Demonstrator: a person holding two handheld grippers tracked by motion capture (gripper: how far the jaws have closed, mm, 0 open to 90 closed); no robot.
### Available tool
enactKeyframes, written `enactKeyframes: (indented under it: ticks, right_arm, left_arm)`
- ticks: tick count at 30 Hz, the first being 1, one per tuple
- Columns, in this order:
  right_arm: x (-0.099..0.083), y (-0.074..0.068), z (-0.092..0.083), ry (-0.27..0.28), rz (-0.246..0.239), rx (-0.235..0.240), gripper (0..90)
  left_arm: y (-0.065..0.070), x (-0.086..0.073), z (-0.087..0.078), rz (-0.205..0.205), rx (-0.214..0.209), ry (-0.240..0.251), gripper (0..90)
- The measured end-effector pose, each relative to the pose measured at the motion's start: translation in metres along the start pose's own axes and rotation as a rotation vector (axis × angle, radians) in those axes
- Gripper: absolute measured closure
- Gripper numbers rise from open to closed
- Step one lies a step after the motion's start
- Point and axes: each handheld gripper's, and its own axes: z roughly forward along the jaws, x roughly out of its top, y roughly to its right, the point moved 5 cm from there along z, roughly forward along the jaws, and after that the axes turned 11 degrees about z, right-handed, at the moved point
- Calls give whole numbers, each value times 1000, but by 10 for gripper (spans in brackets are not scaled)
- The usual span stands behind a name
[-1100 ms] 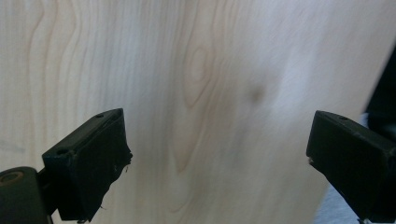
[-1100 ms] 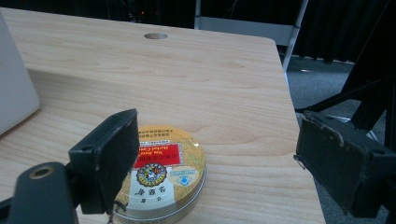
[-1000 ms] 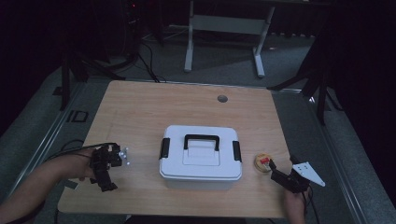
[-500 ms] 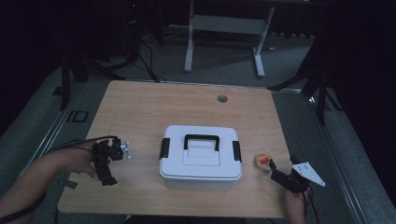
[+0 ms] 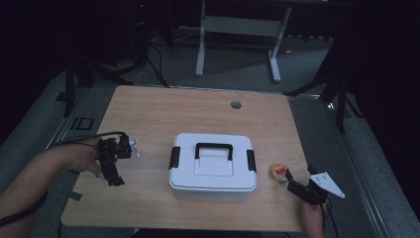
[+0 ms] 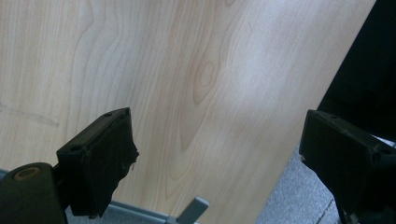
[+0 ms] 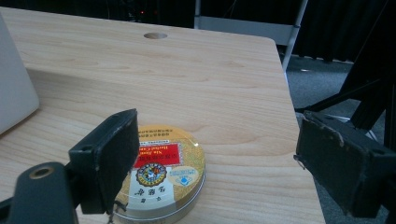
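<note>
A white lidded box (image 5: 213, 168) with a black handle and black side latches sits mid-table. A small round gold tin (image 5: 279, 172) with a red label lies to its right. My right gripper (image 5: 292, 182) stands open just behind the tin. In the right gripper view the tin (image 7: 163, 172) lies low between the jaws, close to the left one, untouched by my right gripper (image 7: 217, 163). My left gripper (image 5: 116, 179) hangs over bare wood left of the box. In its own view my left gripper (image 6: 219, 158) is open with nothing between its jaws, which have just been closing slightly.
The wooden table (image 5: 158, 119) has a round cable hole (image 5: 236, 104) at the back. Its near-left edge (image 6: 280, 177) runs close under the left gripper. A metal stand (image 5: 237, 29) and cables are on the floor beyond. The box's corner (image 7: 14, 93) is left of the tin.
The left gripper has risen off the table and shifted slightly toward the box. The right gripper and the tin have stayed where they were.
</note>
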Motion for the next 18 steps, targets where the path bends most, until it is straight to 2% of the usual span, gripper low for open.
enactKeyframes:
  ticks: [3, 5, 6, 9, 11, 13, 14, 18]
  right_arm:
    - [0, 0, 0, -2, 0, 1, 130]
    - [0, 0, 0, -1, 0, 2, 130]
    - [0, 0, 0, -1, 1, 2, 130]
    - [0, 0, 0, -3, 0, 1, 130]
    - [0, 0, 0, -3, -2, 1, 130]
    - [0, 0, 0, -1, -1, 1, 130]
    - [0, 0, 0, -2, 0, 1, 130]
    - [0, 0, 0, -2, -7, 1, 130]
  left_arm:
    - [0, 0, -9, 3, 16, 10, 101]
    - [0, 2, -16, 10, 31, 43, 110]
    - [1, 4, -19, 16, 45, 66, 111]
    - [2, 9, -27, 13, 42, 136, 112]
    - [3, 13, -36, 2, 23, 219, 112]
    - [3, 16, -45, -5, 31, 266, 112]
    - [3, 17, -48, 7, 40, 266, 112]
    - [3, 23, -53, 12, 49, 256, 112]
